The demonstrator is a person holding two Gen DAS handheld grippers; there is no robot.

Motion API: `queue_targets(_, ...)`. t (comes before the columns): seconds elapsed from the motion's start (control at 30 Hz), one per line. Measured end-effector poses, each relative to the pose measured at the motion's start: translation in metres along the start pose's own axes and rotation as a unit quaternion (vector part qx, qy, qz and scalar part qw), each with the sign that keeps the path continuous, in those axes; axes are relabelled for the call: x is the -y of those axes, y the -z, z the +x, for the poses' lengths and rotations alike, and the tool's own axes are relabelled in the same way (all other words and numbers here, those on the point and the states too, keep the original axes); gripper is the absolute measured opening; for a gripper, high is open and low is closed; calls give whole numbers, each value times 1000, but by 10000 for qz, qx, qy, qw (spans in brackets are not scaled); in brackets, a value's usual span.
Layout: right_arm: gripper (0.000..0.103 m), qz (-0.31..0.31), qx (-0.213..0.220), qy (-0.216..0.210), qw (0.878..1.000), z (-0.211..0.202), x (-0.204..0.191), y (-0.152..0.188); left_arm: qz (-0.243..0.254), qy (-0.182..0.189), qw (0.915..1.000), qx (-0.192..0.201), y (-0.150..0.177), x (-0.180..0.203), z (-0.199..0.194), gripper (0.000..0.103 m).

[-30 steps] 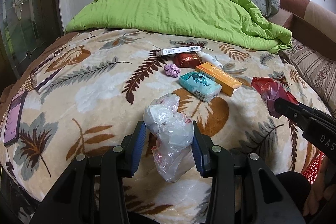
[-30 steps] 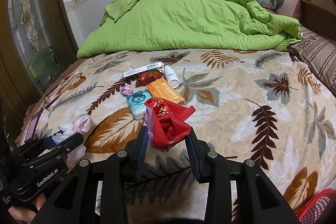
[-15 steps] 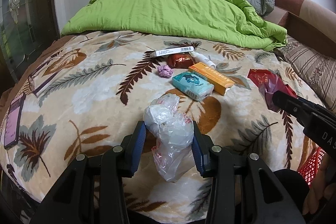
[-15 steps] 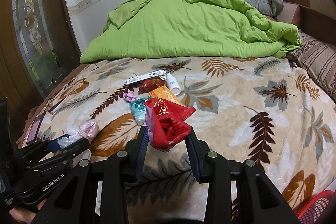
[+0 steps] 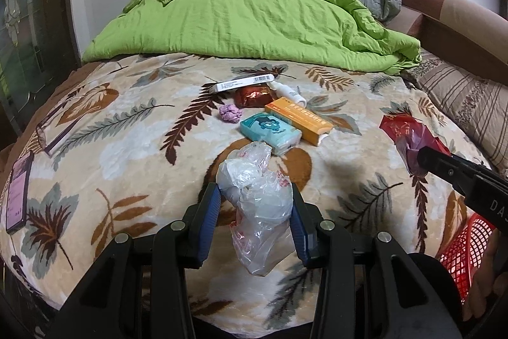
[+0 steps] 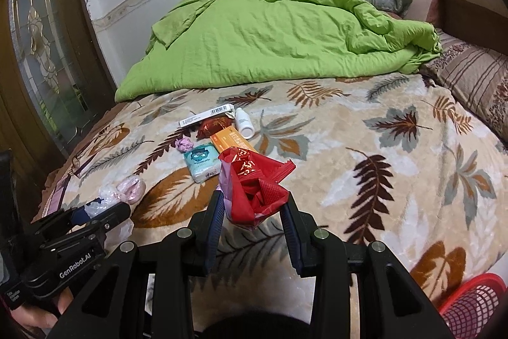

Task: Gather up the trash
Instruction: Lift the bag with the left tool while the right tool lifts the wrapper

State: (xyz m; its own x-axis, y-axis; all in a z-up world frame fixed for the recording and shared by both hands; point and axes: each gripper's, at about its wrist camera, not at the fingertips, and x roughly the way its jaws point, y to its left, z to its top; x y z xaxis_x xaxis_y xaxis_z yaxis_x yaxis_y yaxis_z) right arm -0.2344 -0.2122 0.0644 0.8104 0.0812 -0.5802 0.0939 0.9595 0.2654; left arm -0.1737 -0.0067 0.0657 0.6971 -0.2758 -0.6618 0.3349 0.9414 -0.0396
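My left gripper (image 5: 254,205) is shut on a crumpled clear plastic bag (image 5: 254,196), held above the near edge of the bed. My right gripper (image 6: 252,205) is shut on a crumpled red wrapper (image 6: 254,180); it also shows at the right of the left wrist view (image 5: 409,135). On the leaf-patterned blanket (image 5: 127,148) lie a teal tissue pack (image 5: 270,132), an orange box (image 5: 298,119), a purple paper ball (image 5: 230,113), a red-brown foil wrapper (image 5: 254,96), a white bottle (image 5: 287,91) and a long white box (image 5: 243,82).
A red mesh basket (image 5: 466,253) stands low at the right, also in the right wrist view (image 6: 473,304). A phone (image 5: 17,189) and glasses (image 5: 54,132) lie at the bed's left edge. A green duvet (image 5: 247,15) and pillows fill the far end.
Both grippers have drawn back from the bed and risen a little, still holding their trash. The items on the blanket have not moved.
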Motion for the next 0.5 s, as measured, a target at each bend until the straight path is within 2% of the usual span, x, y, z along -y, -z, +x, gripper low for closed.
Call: queue_targets(0.5, 39, 202, -15, -8, 9998, -12, 13, 1, 133, 165, 9998, 23, -5, 11, -6, 41)
